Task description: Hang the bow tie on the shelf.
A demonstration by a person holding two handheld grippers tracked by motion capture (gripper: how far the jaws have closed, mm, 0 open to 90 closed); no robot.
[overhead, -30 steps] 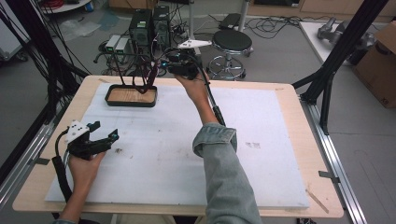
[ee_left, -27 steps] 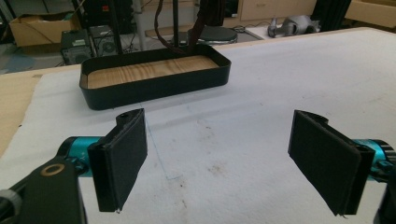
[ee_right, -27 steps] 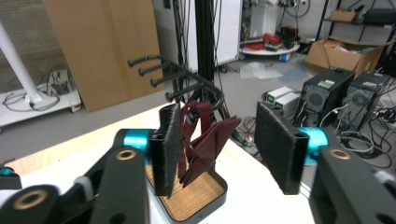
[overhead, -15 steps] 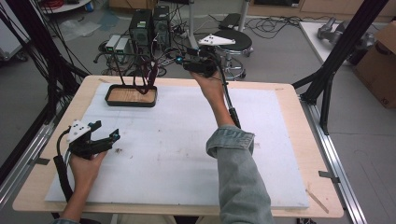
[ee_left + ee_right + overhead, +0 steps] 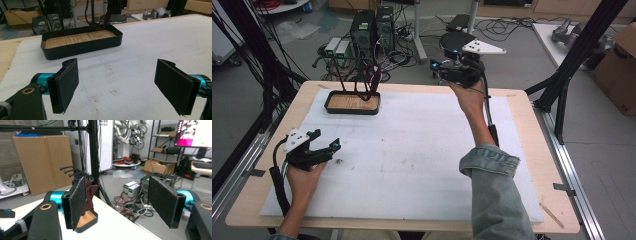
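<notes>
tray (image 5: 352, 103): upper left of the frame, on the table (image 5: 522, 120)
left gripper (image 5: 326, 149): lower left
right gripper (image 5: 438, 69): top centre, over the table's far edge

A black tray (image 5: 352, 103) with rounded corners and a low upright wall sits flat near the far left corner of the white mat (image 5: 412, 150). Its floor is light wood with a visible grain (image 5: 80, 37). A dark red cloth (image 5: 368, 82) hangs over the tray's far right part, draped from a black rack of hooked pegs (image 5: 75, 173) (the rack rises just behind the tray's far edge); whether the cloth's lower end touches the wooden floor cannot be told. The rest of the tray holds nothing.
</notes>
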